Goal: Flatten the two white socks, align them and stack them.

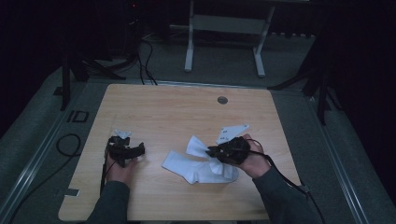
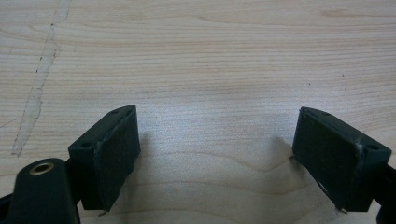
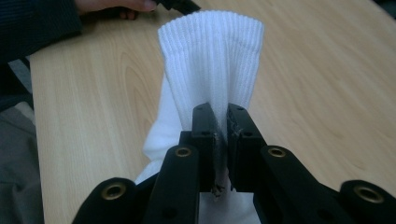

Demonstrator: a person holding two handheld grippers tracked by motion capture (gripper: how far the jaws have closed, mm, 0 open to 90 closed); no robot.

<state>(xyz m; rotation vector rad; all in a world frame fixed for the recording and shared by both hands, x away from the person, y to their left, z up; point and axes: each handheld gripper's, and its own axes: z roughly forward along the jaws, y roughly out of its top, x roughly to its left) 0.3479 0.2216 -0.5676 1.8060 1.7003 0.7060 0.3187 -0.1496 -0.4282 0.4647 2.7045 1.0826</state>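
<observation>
A high camera looks down the table (image 1: 187, 112); two jaw-mounted cameras sit close above that same tabletop.

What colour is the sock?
White, with ribbed knit lines at its cuff; the sock shows best in the right gripper view.

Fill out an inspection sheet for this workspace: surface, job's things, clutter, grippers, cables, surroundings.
Surface: light wooden table, with a round grommet near its far edge and a pale scuff streak.
Job's things: white sock lying on the table, its ribbed cuff lifted.
Clutter: nothing seen.
Grippers: right gripper shut on the cuff; left gripper open over bare wood, nothing between the jaws.
Cables: one trails from each gripper off the near edge; a black loop and more cables lie on the floor.
Surroundings: dark room, grey floor, white stand legs beyond the table.
</observation>
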